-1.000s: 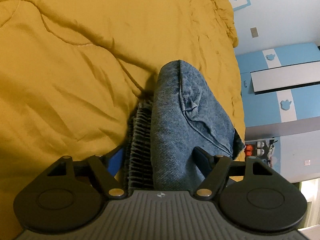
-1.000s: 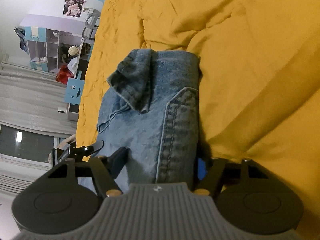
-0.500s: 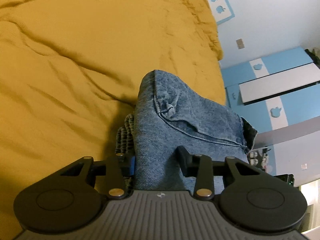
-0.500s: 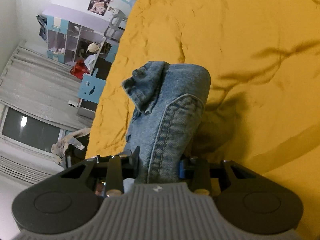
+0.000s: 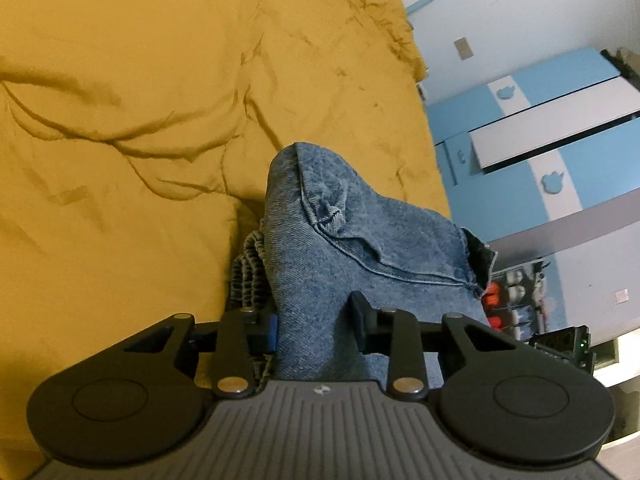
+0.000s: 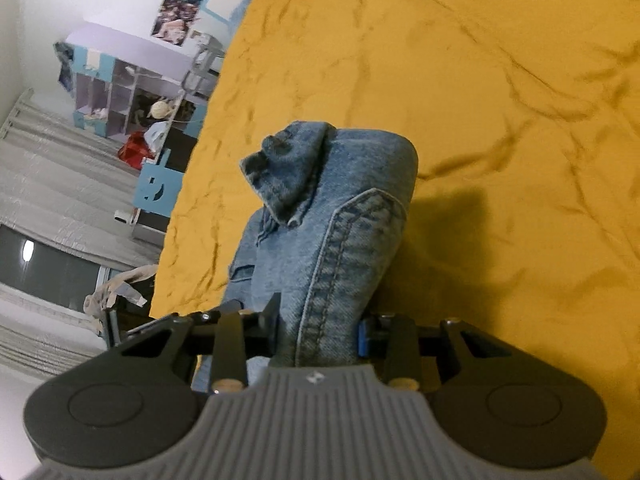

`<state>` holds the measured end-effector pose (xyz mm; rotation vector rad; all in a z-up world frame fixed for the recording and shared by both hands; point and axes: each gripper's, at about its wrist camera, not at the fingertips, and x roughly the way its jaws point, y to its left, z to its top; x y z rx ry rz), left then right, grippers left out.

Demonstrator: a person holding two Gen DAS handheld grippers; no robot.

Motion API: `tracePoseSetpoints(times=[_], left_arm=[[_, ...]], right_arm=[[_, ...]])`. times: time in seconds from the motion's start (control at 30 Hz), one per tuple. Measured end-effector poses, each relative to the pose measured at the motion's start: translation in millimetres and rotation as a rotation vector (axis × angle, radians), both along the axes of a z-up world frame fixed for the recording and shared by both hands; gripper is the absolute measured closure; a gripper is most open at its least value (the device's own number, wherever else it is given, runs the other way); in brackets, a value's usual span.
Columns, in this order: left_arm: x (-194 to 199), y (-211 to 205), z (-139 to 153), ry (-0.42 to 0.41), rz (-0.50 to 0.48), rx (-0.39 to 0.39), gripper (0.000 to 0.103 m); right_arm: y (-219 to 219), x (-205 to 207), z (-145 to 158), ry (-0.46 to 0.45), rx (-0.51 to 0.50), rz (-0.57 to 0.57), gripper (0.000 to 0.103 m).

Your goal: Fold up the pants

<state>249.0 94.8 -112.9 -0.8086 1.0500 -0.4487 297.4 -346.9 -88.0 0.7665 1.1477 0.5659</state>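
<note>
Both grippers grip the jeans [image 5: 352, 240], bunched in thick folds and lifted off the yellow bedspread [image 5: 140, 120], near the bed's edge on the room side.

Left gripper [image 5: 314, 322]: jaws closing on a wad of denim, with a ribbed grey band [image 5: 248, 272] beside the left pad.

Right gripper [image 6: 318, 326]: jaws clamped on the seamed layers, a loose hem flap [image 6: 288, 172] hanging free above.

Risks, as judged:
- The left bite takes only part of the stack; the ribbed band may slide out and sag.
- The free hem flap could tuck under when laid down and spoil the fold.
- The bunched cloth sits close to the bed's edge; uneven pull between the hands may twist it, or a dropped part may slide off.
</note>
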Motion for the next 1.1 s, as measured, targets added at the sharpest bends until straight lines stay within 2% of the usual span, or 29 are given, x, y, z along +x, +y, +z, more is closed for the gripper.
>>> tracePoseSetpoints(times=[0.33, 0.47, 0.63, 0.7, 0.73, 0.87, 1.0, 1.1], left_arm=[[9.9, -20.1, -8.8, 0.048, -0.03, 0.096, 0.064], [11.1, -23.6, -17.6, 0.072, -0.025, 0.086, 0.059], [6.6, -28.7, -9.7, 0.049, -0.025, 0.138, 0.052], [4.7, -30.1, -2.2, 0.033, -0.027, 0.155, 0.051], [3.1, -30.1, 2.7, 0.018, -0.027, 0.169, 0.051], [-15.3, -29.3, 37.1, -0.101, -0.026, 0.261, 0.053], [-48.2, -41.4, 78.7, -0.256, -0.078, 0.412, 0.054], [-75.3, -58.8, 99.9, -0.343, -0.139, 0.505, 0.056]], right_arm=[[-13.6, 1.4, -51.9, 0.044, 0.022, -0.002, 0.072], [-25.4, -0.2, -77.9, 0.067, 0.052, -0.005, 0.073], [-32.5, -7.2, -95.8, 0.085, 0.086, -0.025, 0.072], [-29.2, -9.8, -90.7, 0.077, 0.061, -0.027, 0.07], [-27.2, -11.3, -85.8, 0.078, 0.044, -0.03, 0.066], [-23.8, -24.4, -49.5, 0.008, -0.07, -0.036, 0.059], [-26.3, -49.8, 1.5, -0.121, -0.254, -0.048, 0.059], [-19.2, -79.1, 41.0, -0.229, -0.371, -0.03, 0.061]])
